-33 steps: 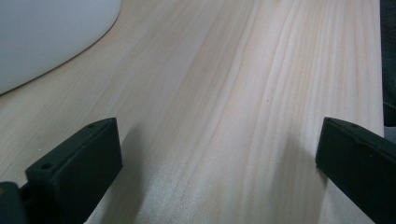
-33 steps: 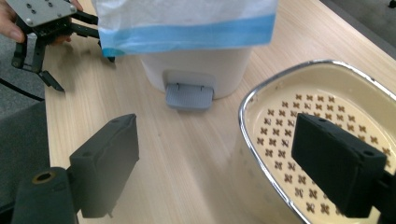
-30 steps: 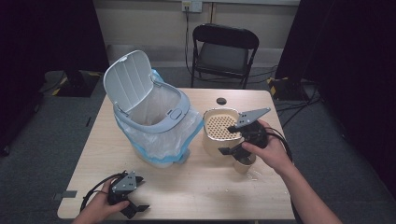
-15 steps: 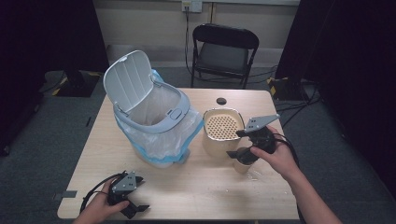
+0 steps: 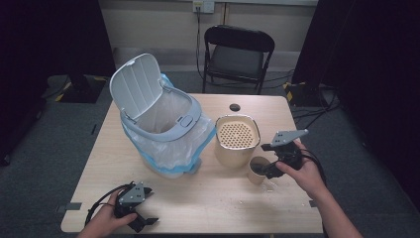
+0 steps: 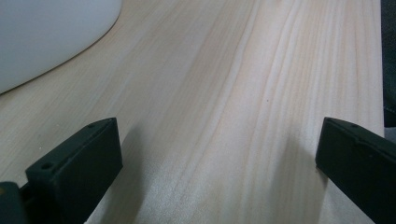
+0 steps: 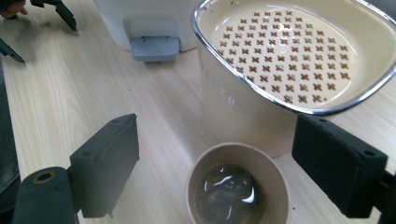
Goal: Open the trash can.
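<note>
Fingers (image 7: 107, 158) of the right gripper (image 5: 271, 166) stood apart, one on each side of the cup (image 5: 258, 169), with clear gaps between the pads and its rim in the right gripper view; nothing was clamped. That cup (image 7: 237, 184) was a small tan paper one holding a little dark liquid, and it stood on the table (image 5: 223, 198) just at 5 o'clock of the cream bin (image 5: 236, 141), whose perforated insert sat inside a chrome rim. From the table's middle the cup lay toward 3 o'clock.

The person's right hand (image 5: 302, 171) came in from 5 o'clock, forearm angled up from the bottom edge, wrist bent so the gripper pointed toward 9 o'clock and somewhat down at the cup, its grey plate uppermost and its cable looping behind the knuckles.

The left hand (image 5: 106, 218) lay low at 7 o'clock of the table, near the front edge, holding the left gripper (image 5: 143, 220) close to the wood and aimed toward 4 o'clock. Its fingers (image 6: 79, 161) were spread wide over bare wood, with nothing between them.

At 10 o'clock stood the white pedal bin (image 5: 163, 129), lid up, lined with a blue-edged bag, just beside the cream bin. A small black disc (image 5: 235, 107) lay at 12 o'clock, near the far edge.
</note>
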### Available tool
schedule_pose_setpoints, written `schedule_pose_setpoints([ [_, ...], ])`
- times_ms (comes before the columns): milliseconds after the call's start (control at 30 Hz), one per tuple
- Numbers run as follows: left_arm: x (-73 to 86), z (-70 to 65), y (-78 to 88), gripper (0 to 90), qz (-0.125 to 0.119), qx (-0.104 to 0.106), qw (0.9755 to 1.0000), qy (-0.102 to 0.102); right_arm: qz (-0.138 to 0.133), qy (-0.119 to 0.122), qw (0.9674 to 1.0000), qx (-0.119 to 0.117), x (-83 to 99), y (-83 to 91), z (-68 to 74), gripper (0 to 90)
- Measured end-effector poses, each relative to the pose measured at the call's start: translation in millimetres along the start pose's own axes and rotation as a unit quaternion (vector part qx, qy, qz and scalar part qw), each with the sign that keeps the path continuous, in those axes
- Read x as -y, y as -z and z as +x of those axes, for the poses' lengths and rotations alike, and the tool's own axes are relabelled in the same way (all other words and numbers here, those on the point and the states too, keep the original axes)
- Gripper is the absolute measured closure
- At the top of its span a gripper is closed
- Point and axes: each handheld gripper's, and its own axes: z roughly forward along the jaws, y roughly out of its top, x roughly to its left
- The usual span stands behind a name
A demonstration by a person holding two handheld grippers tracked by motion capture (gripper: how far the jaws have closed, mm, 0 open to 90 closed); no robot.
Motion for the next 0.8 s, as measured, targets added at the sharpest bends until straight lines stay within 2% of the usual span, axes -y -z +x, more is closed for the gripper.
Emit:
schedule_pose_setpoints([
  [467, 0.0, 0.1, 0.0, 0.0, 0.000, 0.000, 1.0000, 0.000, -0.003, -0.014, 0.9999, 0.009, 14.5, -0.5, -3.3, 14.3],
  [800, -0.4, 0.8, 0.3, 0.0, 0.003, 0.002, 1.0000, -0.004, -0.004, -0.023, 0.9995, 0.019, 27.2, 6.2, -4.3, 14.4],
])
